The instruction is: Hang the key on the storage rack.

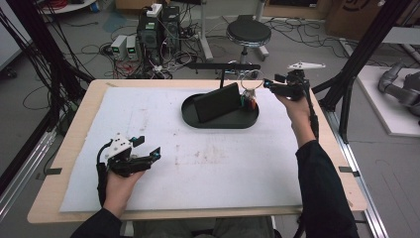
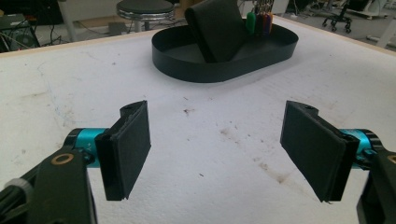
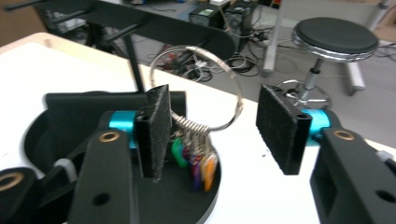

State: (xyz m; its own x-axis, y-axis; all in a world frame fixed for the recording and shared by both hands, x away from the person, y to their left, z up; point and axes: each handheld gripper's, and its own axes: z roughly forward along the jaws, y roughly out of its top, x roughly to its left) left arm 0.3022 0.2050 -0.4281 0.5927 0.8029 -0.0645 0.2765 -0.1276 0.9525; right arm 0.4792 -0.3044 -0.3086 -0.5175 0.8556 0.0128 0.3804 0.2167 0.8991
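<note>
A black oval tray lies at the far middle of the white mat. A black wallet stands tilted in it, and a metal key ring with coloured tags stands at its right end. My right gripper hovers just right of the ring, open. In the right gripper view the ring rises between the spread pads of this gripper, close by one pad, with the tags hanging into the tray. My left gripper rests open near the front left, nothing between its pads.
The left gripper view looks across bare, stained mat to the tray and wallet. A black bar on a thin post stands just behind the tray. A round stool and cabled equipment sit on the floor beyond the table's far edge.
</note>
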